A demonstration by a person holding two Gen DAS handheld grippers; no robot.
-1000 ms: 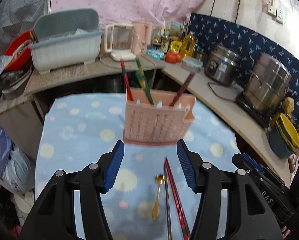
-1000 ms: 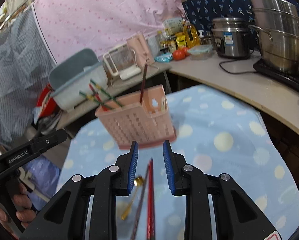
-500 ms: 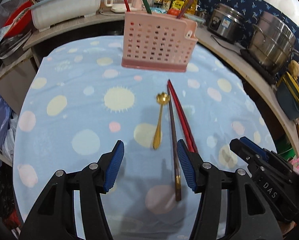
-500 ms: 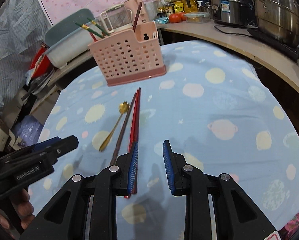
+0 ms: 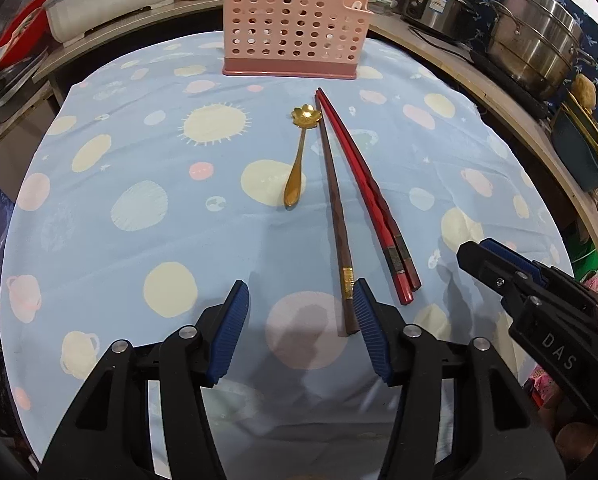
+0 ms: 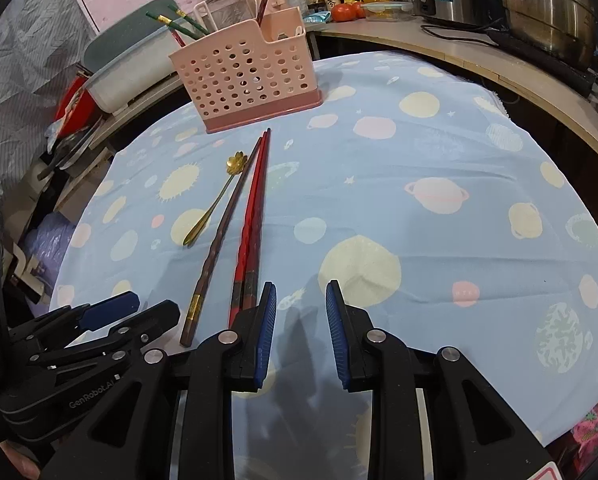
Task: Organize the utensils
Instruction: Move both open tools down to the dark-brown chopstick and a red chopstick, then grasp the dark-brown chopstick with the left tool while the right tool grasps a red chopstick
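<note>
Both grippers empty, jaws apart: left gripper (image 5: pixel 301 328) wider, right gripper (image 6: pixel 301 332) narrower. Lying on the cloth (image 5: pixel 139 152) in front of the pink caddy (image 5: pixel 293 26): gold spoon (image 5: pixel 299 160), brown chopstick (image 5: pixel 335 208), red pair (image 5: pixel 369 200) touching side by side. All look light, stiff and thin, probably slick, so likely to roll or pivot when pinched. Best grip is the thick near ends, square across the shaft; spoon by its handle.
</note>
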